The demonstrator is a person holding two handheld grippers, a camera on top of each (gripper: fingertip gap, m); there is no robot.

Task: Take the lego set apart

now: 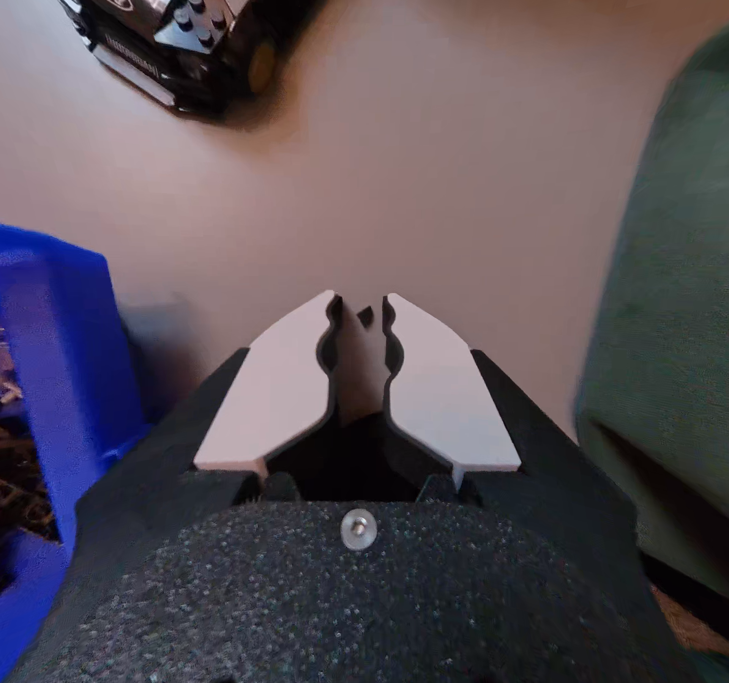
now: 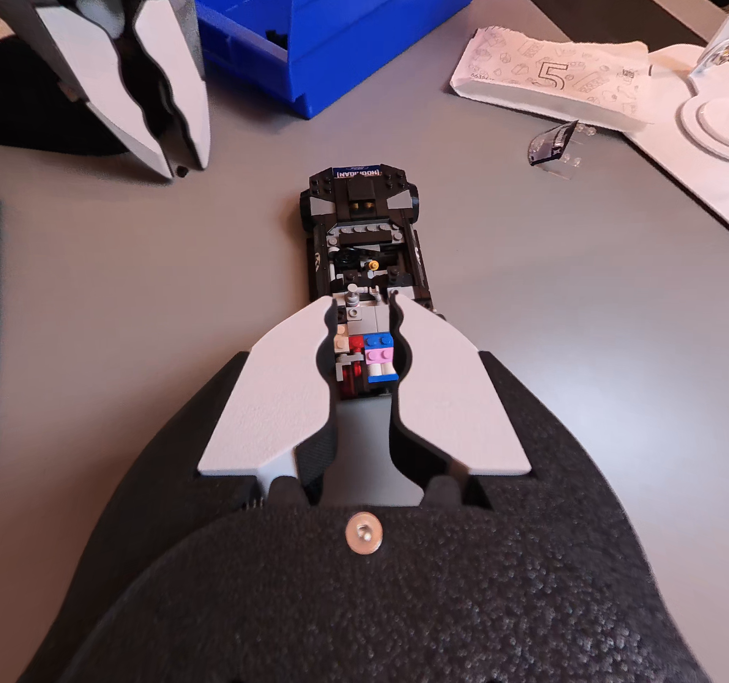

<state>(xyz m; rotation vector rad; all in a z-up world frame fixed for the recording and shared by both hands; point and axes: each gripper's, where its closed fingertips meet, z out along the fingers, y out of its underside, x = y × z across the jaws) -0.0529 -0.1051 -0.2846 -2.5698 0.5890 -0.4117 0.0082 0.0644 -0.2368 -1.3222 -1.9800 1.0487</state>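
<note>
1. One lego car (image 2: pixel 361 254) is sitting on the grey desk (image 2: pixel 552 329), black-bodied, roofless, its interior exposed: grey studded plates, a black steering wheel, and small red, blue, pink and tan bricks at the near end.
2. The right gripper (image 2: pixel 361 301) is reaching over the car's near end, its two white jaws standing apart on either side of the coloured bricks; whether they are touching the car cannot be told.
3. The left gripper (image 2: pixel 183 169) is hovering well to the left of the right jaws and beyond them, its jaws nearly together with a narrow gap, pinching one tiny black piece (image 1: pixel 366 316) at the tips.
4. In the left wrist view the car (image 1: pixel 177 29) is lying far ahead and left of the jaws.
5. One blue bin (image 2: pixel 335 29) is standing beyond the car, just right of the left jaws.
6. One white paper bag (image 2: pixel 552 68) is lying far right of the right jaws, with one clear windscreen piece (image 2: pixel 552 147) just in front of it.
</note>
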